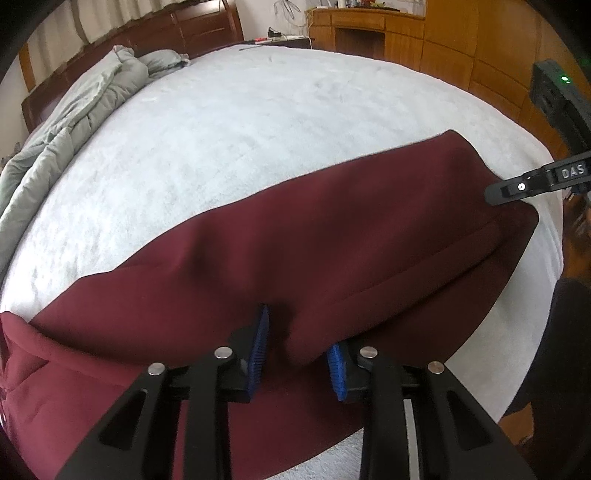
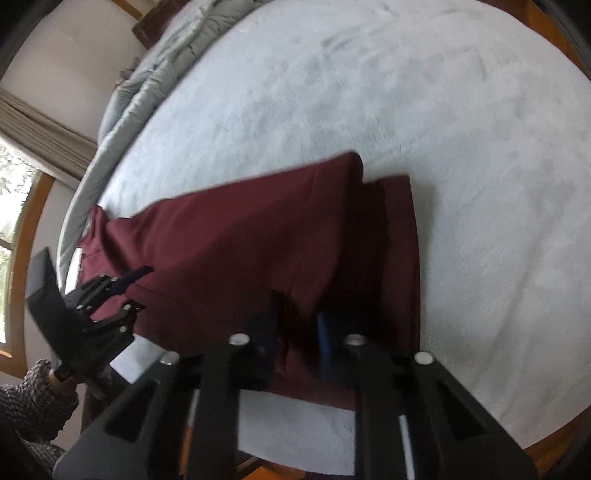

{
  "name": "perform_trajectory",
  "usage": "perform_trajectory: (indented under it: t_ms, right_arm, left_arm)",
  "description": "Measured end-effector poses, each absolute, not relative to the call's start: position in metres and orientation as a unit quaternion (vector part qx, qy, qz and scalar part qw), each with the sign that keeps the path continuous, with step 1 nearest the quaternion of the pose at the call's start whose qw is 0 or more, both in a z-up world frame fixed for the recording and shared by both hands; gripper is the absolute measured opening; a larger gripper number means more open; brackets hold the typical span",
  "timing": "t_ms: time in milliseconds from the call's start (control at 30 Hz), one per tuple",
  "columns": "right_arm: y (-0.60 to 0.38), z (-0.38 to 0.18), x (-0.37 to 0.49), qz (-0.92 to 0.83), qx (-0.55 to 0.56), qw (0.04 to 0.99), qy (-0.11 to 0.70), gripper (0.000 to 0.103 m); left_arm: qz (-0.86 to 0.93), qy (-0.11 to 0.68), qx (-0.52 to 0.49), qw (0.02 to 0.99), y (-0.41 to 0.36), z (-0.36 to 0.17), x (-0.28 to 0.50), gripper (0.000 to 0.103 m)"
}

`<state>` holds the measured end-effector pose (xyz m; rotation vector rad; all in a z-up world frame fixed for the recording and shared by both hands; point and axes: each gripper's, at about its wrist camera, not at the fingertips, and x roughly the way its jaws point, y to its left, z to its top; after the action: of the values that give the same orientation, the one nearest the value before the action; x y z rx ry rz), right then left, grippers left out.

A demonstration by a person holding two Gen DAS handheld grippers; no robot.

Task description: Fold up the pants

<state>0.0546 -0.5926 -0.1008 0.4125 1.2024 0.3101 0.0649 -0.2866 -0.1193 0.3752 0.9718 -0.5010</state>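
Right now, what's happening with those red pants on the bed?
A person is folding the dark red pants on a white bed using two hand-held tools. The left gripper pinches a bunch of the cloth near the middle. The right gripper is closed on the cloth near the leg end. The pants lie stretched out lengthwise.

We see bed (image 1: 258, 122) under white fleece, grey quilt (image 1: 74, 122) bunched, wooden headboard (image 1: 207, 26), wooden cabinets (image 1: 461, 44), curtained window (image 2: 14, 206), probably daylight.
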Motion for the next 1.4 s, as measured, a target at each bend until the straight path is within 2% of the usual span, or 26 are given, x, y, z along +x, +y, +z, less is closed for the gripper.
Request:
perform_trajectory:
  t_ms: [233,300,433,533,600,633,667,733,767,833,967,1167,1367,1400]
  right_arm:
    - [-0.616,-0.056,0.030,0.148,0.192,0.819,0.520,0.011]
    - [-0.618,-0.061,0.027,0.127,0.178,0.816,0.535,0.011]
    - [-0.617,-0.105,0.032,0.085,0.165,0.790,0.585,0.010]
    - [-0.613,-0.109,0.034,0.078,0.166,0.791,0.583,0.010]
    - [-0.609,-0.102,0.034,0.078,0.156,0.794,0.582,0.017]
    - [-0.605,-0.096,0.032,0.078,0.147,0.796,0.582,0.027]
    - [-0.602,-0.089,0.030,0.071,0.134,0.800,0.580,0.044]
    - [-0.593,-0.070,0.024,0.057,0.106,0.820,0.559,0.057]
    - [-0.588,-0.061,0.021,0.059,0.099,0.829,0.547,0.061]
    - [-0.573,-0.045,0.022,0.097,0.111,0.838,0.526,0.062]
    - [-0.495,-0.039,0.033,0.224,0.100,0.822,0.515,0.065]
    - [-0.363,-0.068,0.052,0.336,0.026,0.780,0.527,0.067]
    - [-0.313,-0.095,0.066,0.347,-0.018,0.762,0.547,0.067]
    - [-0.307,-0.100,0.070,0.341,-0.027,0.760,0.553,0.063]
  left_arm:
    - [-0.247,0.432,0.179,0.849,-0.295,-0.085,0.039,0.026]
    - [-0.256,0.440,0.172,0.843,-0.299,-0.086,0.032,0.026]
    - [-0.242,0.467,0.174,0.833,-0.309,-0.119,0.030,0.026]
    - [-0.237,0.454,0.159,0.844,-0.308,-0.126,0.029,0.026]
    - [-0.240,0.454,0.155,0.844,-0.306,-0.123,0.027,0.034]
    - [-0.245,0.459,0.146,0.841,-0.304,-0.120,0.028,0.045]
    - [-0.248,0.464,0.142,0.838,-0.303,-0.119,0.028,0.057]
    - [-0.256,0.471,0.133,0.833,-0.296,-0.109,0.025,0.072]
    - [-0.258,0.470,0.128,0.834,-0.287,-0.103,0.027,0.079]
    - [-0.253,0.470,0.112,0.838,-0.266,-0.093,0.027,0.090]
    - [-0.196,0.508,0.044,0.837,-0.196,-0.082,0.040,0.091]
    - [-0.057,0.543,-0.062,0.835,-0.074,-0.080,0.067,0.091]
    - [-0.008,0.540,-0.088,0.837,-0.025,-0.080,0.089,0.091]
    - [-0.007,0.542,-0.094,0.835,-0.023,-0.082,0.092,0.091]
